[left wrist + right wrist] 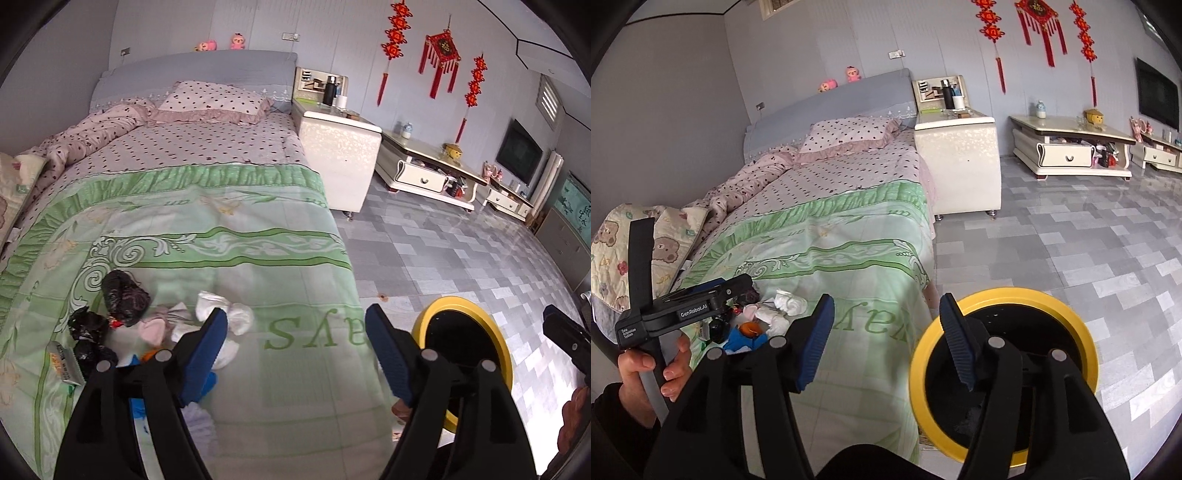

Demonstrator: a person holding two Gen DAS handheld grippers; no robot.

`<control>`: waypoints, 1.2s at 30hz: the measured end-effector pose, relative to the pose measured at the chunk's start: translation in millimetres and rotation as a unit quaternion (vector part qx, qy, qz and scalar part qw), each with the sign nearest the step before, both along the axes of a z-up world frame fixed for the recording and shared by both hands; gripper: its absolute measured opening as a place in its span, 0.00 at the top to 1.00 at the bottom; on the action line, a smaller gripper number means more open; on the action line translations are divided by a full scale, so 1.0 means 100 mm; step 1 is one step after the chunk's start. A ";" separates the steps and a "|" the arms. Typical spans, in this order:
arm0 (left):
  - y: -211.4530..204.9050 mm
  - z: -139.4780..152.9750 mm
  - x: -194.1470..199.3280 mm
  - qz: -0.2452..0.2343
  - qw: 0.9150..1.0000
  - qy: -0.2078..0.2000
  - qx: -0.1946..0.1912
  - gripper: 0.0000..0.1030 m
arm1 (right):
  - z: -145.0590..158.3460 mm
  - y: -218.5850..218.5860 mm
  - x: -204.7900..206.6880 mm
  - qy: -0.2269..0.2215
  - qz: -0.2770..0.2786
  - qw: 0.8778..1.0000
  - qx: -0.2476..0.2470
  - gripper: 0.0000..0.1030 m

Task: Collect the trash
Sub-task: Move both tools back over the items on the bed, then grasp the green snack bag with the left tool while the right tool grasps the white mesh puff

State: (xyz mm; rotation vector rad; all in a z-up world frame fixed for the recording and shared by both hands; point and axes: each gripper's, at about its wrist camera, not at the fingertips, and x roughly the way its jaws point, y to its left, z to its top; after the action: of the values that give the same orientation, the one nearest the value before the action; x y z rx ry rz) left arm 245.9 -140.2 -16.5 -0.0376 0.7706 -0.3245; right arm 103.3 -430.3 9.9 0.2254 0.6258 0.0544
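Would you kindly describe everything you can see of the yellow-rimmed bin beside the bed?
The bin is round, with a broad, smooth yellow rim that looks like plastic and a black inside, possibly a liner. It stands upright with its mouth open on the grey tiled floor, close beside the foot of the bed; whether they touch cannot be told. Some faint pale specks show inside; otherwise its contents cannot be made out. The right gripper partly hides it, jaws open, holding nothing.
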 end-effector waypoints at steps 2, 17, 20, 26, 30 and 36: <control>0.18 0.00 0.01 0.014 1.000 -0.001 0.005 0.26 | 0.02 0.17 0.04 0.000 0.014 1.000 -0.003 0.42; 1.54 -0.22 0.03 0.129 0.991 0.013 0.020 0.24 | -0.04 1.41 0.32 0.011 0.113 0.993 -0.011 0.41; 1.75 -0.30 0.05 0.148 0.989 0.019 0.021 0.24 | -0.11 1.64 0.38 0.019 0.129 0.991 -0.013 0.40; 2.08 -0.51 0.08 0.176 0.983 0.036 0.025 0.24 | -0.29 2.01 0.49 0.035 0.157 0.987 -0.019 0.40; 2.25 -0.67 0.12 0.190 0.980 0.048 0.025 0.24 | -0.44 2.17 0.57 0.050 0.171 0.984 -0.018 0.39; 2.45 -0.93 0.21 0.208 0.975 0.071 0.023 0.24 | -0.70 2.41 0.71 0.075 0.192 0.978 -0.025 0.39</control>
State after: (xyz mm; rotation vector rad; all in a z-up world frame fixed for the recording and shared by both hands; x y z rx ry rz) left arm 267.0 104.9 -109.9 -0.1770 0.8891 0.0969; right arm 174.1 -189.1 -60.3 0.0569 0.8142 0.3975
